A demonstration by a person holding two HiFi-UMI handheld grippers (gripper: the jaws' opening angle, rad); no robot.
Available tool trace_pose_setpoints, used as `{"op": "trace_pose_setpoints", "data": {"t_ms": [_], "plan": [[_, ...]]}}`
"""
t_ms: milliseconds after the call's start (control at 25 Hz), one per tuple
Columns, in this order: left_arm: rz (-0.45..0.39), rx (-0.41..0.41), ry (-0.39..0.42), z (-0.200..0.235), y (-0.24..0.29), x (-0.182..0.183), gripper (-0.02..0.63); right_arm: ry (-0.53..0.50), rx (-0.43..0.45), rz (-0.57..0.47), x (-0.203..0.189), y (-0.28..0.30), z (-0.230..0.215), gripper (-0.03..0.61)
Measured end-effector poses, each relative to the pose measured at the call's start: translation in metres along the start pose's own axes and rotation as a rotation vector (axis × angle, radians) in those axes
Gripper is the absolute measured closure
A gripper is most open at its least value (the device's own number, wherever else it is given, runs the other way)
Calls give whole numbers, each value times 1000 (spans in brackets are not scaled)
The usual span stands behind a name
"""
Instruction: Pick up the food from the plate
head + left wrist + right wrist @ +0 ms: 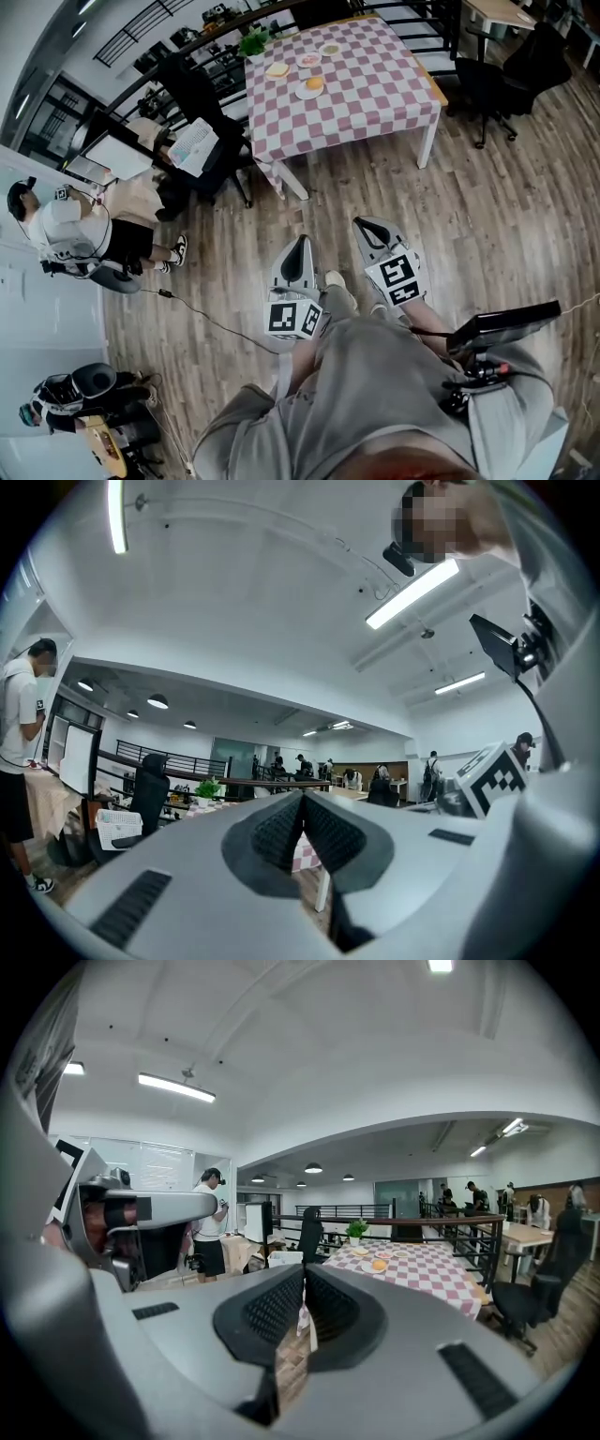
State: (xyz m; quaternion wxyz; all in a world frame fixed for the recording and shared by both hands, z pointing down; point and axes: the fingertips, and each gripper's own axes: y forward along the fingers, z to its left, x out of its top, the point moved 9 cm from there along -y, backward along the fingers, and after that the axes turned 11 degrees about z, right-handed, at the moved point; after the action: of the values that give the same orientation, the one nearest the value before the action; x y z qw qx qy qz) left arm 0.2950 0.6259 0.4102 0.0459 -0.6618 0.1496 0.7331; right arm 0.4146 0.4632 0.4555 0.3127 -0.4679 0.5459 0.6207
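Wooden floor [487,187] lies open from checkered table [375,89] to left gripper [299,242] and right gripper [364,225] (both pressed together).

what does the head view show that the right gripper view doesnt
Only the head view: the wearer's grey trousers from above and a black cable trailing across the wooden floor.
Only the right gripper view: the ceiling strip lights and distant people near desks at far right.
Both: the checkered table, its plates of food, the potted plant at one end, and the right hand-held gripper, shut and empty, well short of the table.
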Motion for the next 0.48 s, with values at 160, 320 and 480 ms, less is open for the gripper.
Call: {"op": "trace_pose_setpoints", "data": {"t_ms": [160,320,480], "plan": [[17,-20,18,-7,9,4,604,15,8,-9,0,-2,-7,563],[25,-34,36,-8,24,1,604,34,-8,19,-11,1,-19,563],[31,-53,42,-3,41,0,604,44,-24,27,-15,9,-28,563]]}}
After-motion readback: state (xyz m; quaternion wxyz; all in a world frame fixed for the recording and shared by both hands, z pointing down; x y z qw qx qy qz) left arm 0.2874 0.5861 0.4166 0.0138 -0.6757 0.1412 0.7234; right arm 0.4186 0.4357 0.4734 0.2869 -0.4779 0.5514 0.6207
